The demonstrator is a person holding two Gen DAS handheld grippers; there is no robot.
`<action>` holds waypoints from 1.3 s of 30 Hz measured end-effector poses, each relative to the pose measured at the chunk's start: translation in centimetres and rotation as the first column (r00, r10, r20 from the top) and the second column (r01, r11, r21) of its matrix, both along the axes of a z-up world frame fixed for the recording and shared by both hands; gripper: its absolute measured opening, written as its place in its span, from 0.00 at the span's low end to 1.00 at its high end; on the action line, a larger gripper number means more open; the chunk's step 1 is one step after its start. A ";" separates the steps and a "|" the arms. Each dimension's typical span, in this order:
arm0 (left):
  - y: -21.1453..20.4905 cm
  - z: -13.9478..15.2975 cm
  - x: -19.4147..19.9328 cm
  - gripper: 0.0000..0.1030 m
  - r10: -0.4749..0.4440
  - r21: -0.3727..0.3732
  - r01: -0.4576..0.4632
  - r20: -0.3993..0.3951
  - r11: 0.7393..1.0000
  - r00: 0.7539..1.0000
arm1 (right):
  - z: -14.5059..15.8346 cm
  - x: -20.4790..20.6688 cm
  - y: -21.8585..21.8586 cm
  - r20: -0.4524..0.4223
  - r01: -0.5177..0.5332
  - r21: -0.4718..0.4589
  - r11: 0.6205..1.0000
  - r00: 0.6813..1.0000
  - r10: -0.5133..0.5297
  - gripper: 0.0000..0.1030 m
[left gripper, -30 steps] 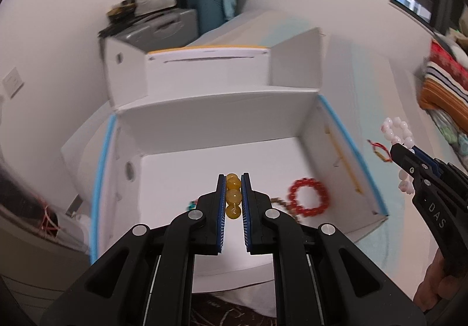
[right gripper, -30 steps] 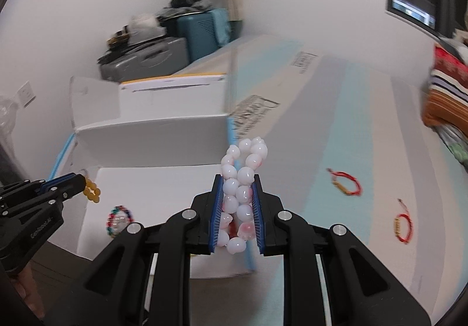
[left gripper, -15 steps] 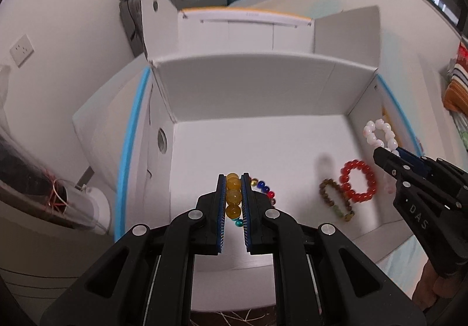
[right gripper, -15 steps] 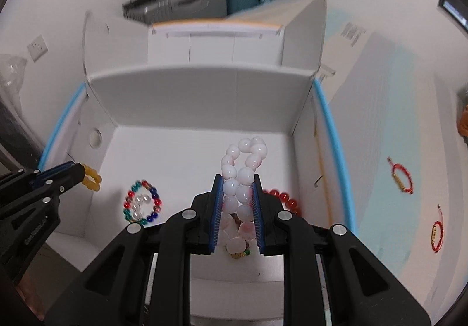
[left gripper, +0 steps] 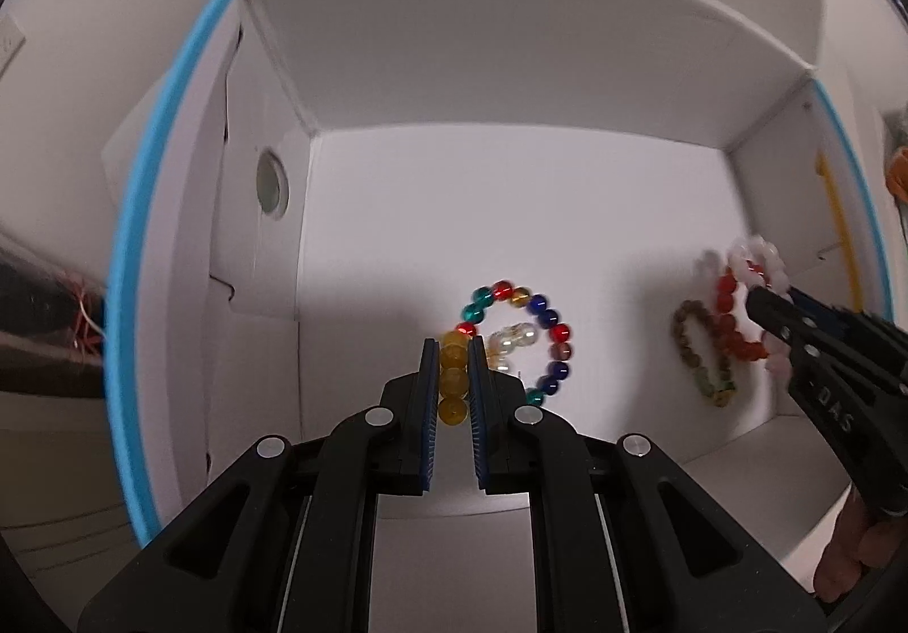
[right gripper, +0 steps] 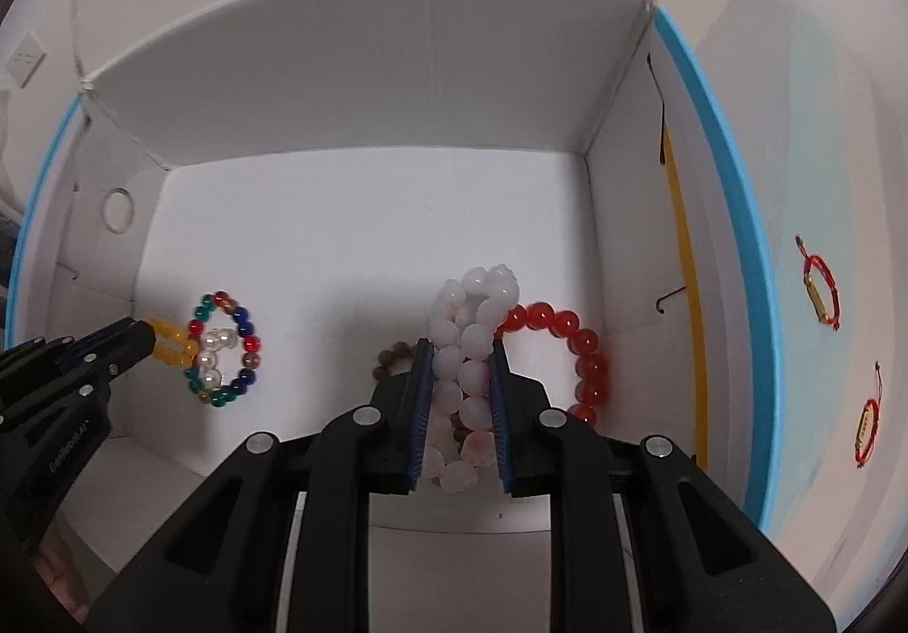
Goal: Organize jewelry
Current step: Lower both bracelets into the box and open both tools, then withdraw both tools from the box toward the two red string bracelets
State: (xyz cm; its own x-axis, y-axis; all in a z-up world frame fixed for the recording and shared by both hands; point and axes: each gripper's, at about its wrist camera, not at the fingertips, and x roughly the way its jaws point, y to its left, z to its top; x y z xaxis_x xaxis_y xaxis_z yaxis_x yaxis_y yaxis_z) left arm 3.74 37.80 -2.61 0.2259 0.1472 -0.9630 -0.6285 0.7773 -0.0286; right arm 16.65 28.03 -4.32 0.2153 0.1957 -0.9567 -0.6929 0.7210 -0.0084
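My left gripper (left gripper: pixel 453 349) is shut on a yellow bead bracelet (left gripper: pixel 453 377) and holds it low inside the white box (left gripper: pixel 511 213), over a multicolour bead bracelet (left gripper: pixel 545 326) and a pearl bracelet (left gripper: pixel 513 338). My right gripper (right gripper: pixel 458 349) is shut on a white-pink bead bracelet (right gripper: pixel 471 315), low inside the box over a red bead bracelet (right gripper: pixel 579 338) and a brown bead bracelet (right gripper: pixel 391 355). In the right wrist view the left gripper (right gripper: pixel 148 335) is at the left with the yellow bracelet (right gripper: pixel 170 343).
The box has tall white walls (right gripper: pixel 397 82) and blue-edged flaps (right gripper: pixel 726 213). Two red cord bracelets (right gripper: pixel 820 286) (right gripper: pixel 865 428) lie on the light blue surface to the right of the box. A round hole (left gripper: pixel 269 184) is in the left wall.
Both grippers have moved forward and down from above the box to low inside it, each still shut on its bracelet.
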 end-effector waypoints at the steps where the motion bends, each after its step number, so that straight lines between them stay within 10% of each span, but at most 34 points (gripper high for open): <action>1: 0.1 -0.2 0.1 0.09 0.002 -0.013 -0.002 -0.004 1.000 1.000 | -0.1 0.0 0.1 -0.015 -0.003 -0.005 1.000 1.000 0.003 0.17; 9: -0.4 0.5 0.3 0.16 -0.010 0.042 0.010 -0.002 0.999 1.000 | 0.1 -0.1 0.5 0.012 0.000 -0.028 1.000 1.000 0.000 0.27; 12: -1.0 1.5 -0.3 0.46 -0.012 0.089 0.009 0.026 0.996 1.000 | 1.0 -0.7 0.1 0.050 -0.003 -0.003 1.000 0.999 0.004 0.41; 16: -1.5 3.2 -1.2 0.55 -0.020 0.120 0.010 0.082 0.993 0.996 | 2.7 -1.8 -0.7 0.089 -0.024 0.043 0.999 0.996 0.020 0.54; 18: -2.0 4.1 -1.7 0.83 -0.022 0.156 0.005 0.107 0.988 0.994 | 4.1 -2.1 -1.7 0.123 -0.020 0.080 0.997 0.992 0.010 0.63; 21: -3.3 5.9 -2.4 0.90 -0.052 0.240 0.013 0.156 0.971 0.986 | 6.4 -2.7 -3.9 0.223 -0.006 0.124 0.992 0.975 -0.022 0.75; 39: -12.2 11.6 1.4 0.94 -0.222 0.277 0.136 0.306 0.951 0.926 | 12.7 -0.4 -17.7 0.389 0.153 0.281 0.947 0.884 -0.258 0.93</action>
State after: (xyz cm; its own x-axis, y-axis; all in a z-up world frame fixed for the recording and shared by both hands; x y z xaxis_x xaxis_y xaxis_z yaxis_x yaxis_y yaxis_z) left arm 5.15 25.58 8.98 0.5688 0.2967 -0.7671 -0.4658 0.8849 -0.0031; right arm 16.21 10.30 8.41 0.6422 0.3106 -0.7008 -0.4986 0.8636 -0.0742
